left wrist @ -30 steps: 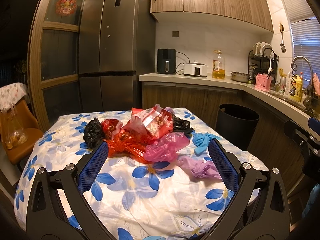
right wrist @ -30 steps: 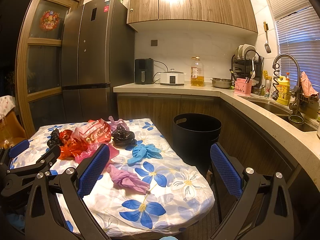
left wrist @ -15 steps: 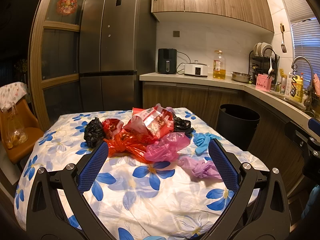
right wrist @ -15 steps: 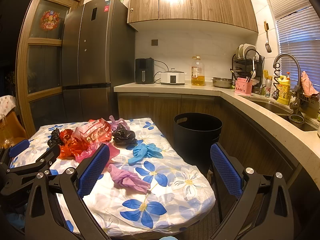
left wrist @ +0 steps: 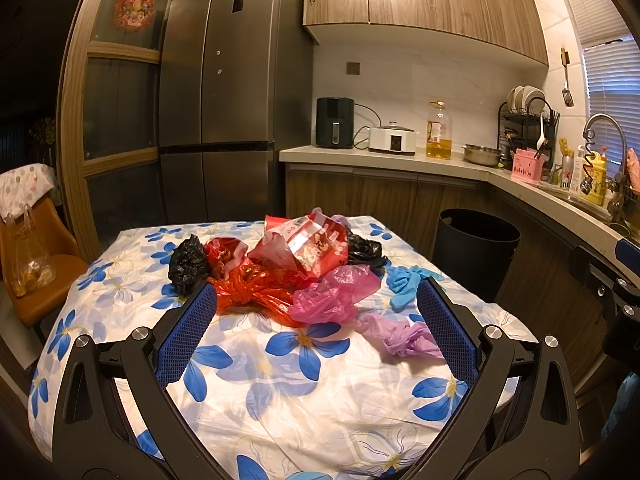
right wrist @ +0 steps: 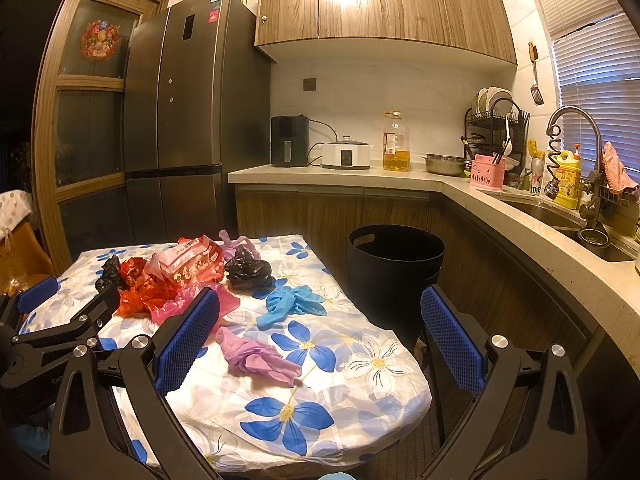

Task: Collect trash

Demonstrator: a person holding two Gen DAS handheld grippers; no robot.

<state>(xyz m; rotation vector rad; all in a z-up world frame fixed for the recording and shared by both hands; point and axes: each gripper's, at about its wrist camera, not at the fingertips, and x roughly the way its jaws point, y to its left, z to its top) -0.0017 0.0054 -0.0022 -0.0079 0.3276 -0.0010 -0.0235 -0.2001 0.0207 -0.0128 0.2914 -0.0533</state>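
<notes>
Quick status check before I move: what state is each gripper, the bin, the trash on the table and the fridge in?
Left gripper: open, holding nothing.
Right gripper: open, holding nothing.
Black trash bin: upright on the floor, no lid, inside too dark to tell.
Purple bag: crumpled, lying on the table.
Blue gloves: bunched together, on the table.
Black bag: crumpled, on the table.
Fridge: doors shut.

Right gripper [right wrist: 320, 336] hangs wide open above the lilac bag [right wrist: 256, 356]; black bin [right wrist: 394, 276] stands beside the table [right wrist: 360, 376].
</notes>
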